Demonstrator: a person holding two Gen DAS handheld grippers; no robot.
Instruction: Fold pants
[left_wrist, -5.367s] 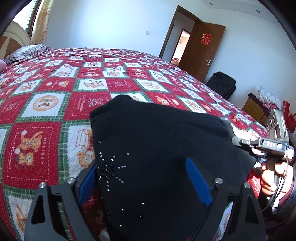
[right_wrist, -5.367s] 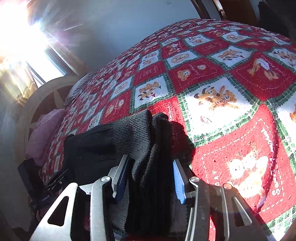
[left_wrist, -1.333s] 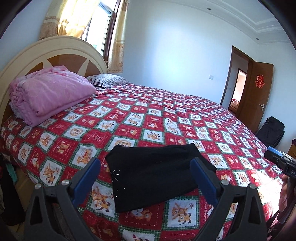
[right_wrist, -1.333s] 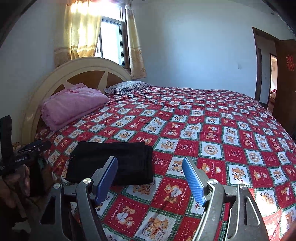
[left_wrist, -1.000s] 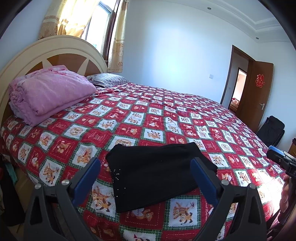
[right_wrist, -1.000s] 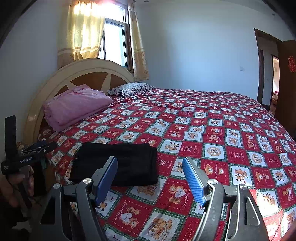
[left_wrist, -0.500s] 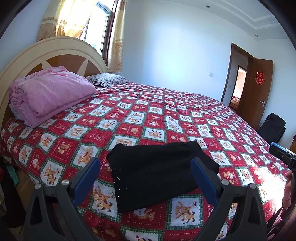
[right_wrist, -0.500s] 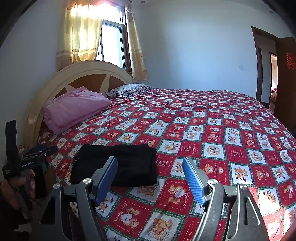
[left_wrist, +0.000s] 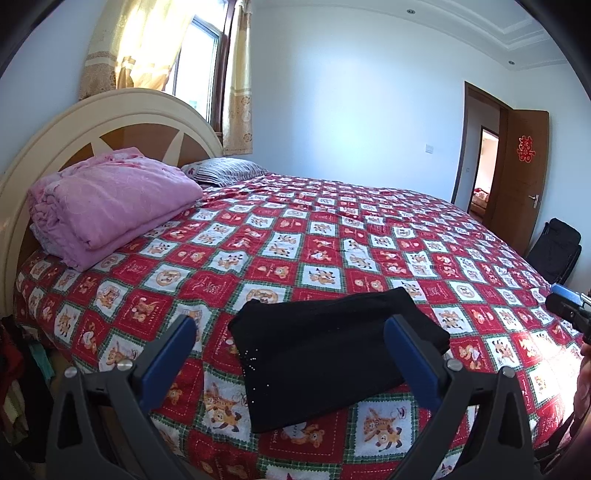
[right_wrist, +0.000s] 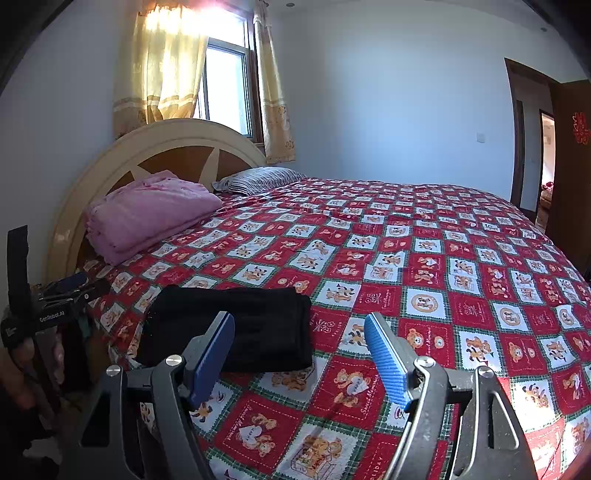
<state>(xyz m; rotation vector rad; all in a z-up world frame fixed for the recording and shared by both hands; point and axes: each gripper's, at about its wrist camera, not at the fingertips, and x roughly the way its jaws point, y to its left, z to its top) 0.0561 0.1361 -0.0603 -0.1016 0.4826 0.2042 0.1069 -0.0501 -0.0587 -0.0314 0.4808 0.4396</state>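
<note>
The black pants (left_wrist: 328, 354) lie folded in a neat flat stack near the close edge of the bed (left_wrist: 332, 236), so the folding looks done. Both hand-held grippers hang back from them: the left hand-held gripper (left_wrist: 291, 358) and the right hand-held gripper (right_wrist: 299, 354) are spread wide with nothing between the pads. From the right one, the pants sit at about 11 o'clock. The layers underneath are hidden. Only a bit of the person's hand (right_wrist: 18, 365) shows.
</note>
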